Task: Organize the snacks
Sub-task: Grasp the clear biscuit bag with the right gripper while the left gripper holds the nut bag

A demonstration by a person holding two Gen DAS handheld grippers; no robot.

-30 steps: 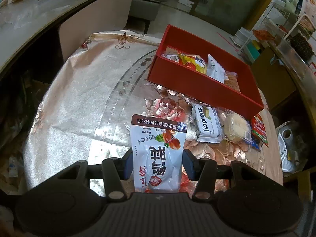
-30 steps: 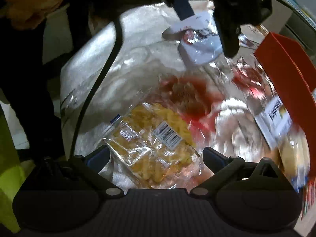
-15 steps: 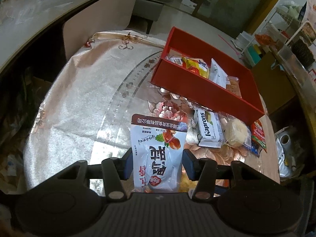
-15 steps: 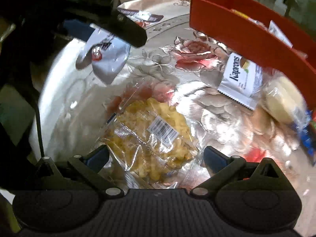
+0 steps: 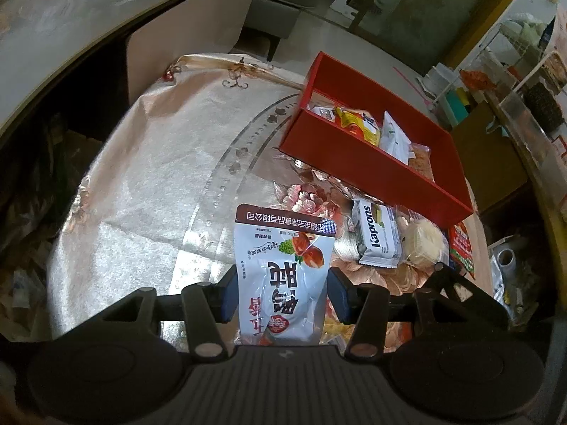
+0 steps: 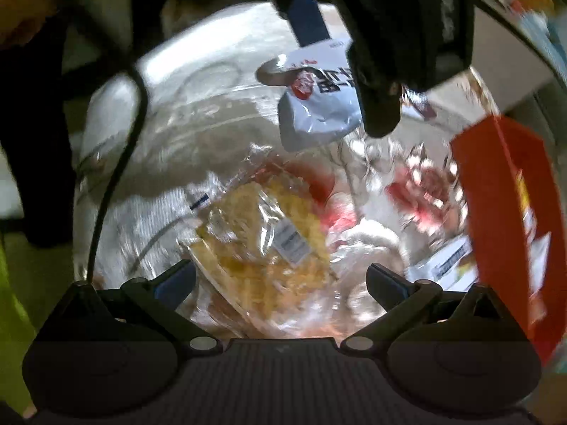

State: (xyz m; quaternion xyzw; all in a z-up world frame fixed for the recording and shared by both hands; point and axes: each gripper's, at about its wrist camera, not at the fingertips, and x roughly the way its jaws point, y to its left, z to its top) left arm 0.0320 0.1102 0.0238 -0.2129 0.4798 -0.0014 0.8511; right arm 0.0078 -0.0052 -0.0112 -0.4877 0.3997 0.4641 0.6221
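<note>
The jaws of the left gripper point(image 5: 281, 292) are pressed on both sides of a white snack pouch point(image 5: 283, 276), which hangs above the table point(image 5: 149, 177). The jaws of the right gripper point(image 6: 280, 279) stand wide apart, and a clear bag of yellow snacks point(image 6: 262, 244) lies between them; I cannot tell if the pads touch it.

Only the left wrist view shows the inside of the red box point(image 5: 358, 163) at the far side of the table. About four packets lie in it: a small white one, a yellow one point(image 5: 356, 124), a white one point(image 5: 395, 136) and an orange-brown one point(image 5: 421, 157). The same view shows three snacks on the cloth just in front of the box: one white wafer bar point(image 5: 377, 232), one pale round cake in clear wrap point(image 5: 423, 242) and one red packet point(image 5: 460, 244) at the table edge.

Only the right wrist view, which is blurred, shows the clear bag well. It also shows the left gripper point(image 6: 340, 67) from outside with the pouch point(image 6: 319, 102) in it, and one wall of the red box point(image 6: 510, 219) at the right.
</note>
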